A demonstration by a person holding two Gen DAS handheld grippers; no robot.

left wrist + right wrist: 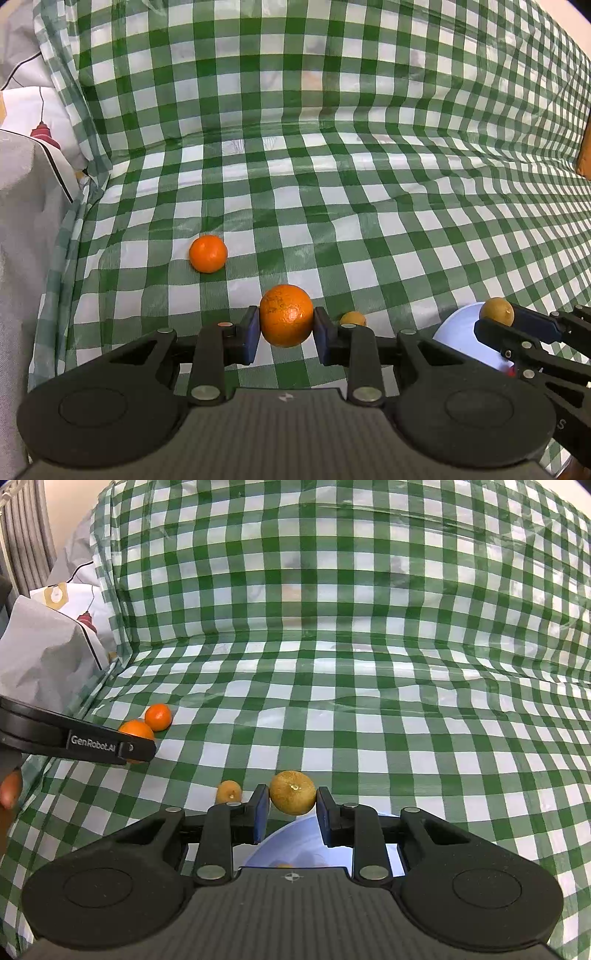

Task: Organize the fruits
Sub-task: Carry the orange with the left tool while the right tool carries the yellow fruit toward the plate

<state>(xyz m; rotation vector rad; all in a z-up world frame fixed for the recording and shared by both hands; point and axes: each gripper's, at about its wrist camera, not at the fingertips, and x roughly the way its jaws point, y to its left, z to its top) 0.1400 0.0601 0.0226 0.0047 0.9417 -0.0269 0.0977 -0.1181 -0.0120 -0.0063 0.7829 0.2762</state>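
My left gripper (286,330) is shut on a large orange (286,315), held just above the checked cloth. A smaller orange (208,254) lies on the cloth beyond it to the left. My right gripper (291,808) is shut on a brown kiwi (293,792) over the near edge of a pale blue bowl (295,845). The bowl (461,332) and the held kiwi (496,311) also show in the left wrist view. A second small kiwi (229,791) lies on the cloth left of the bowl; it also shows in the left wrist view (352,318).
A green and white checked cloth (332,184) covers the table and rises up the back. White and grey fabric (26,206) lies past the left edge. Something orange (284,866) shows inside the bowl. A wooden piece (584,155) sits at the far right.
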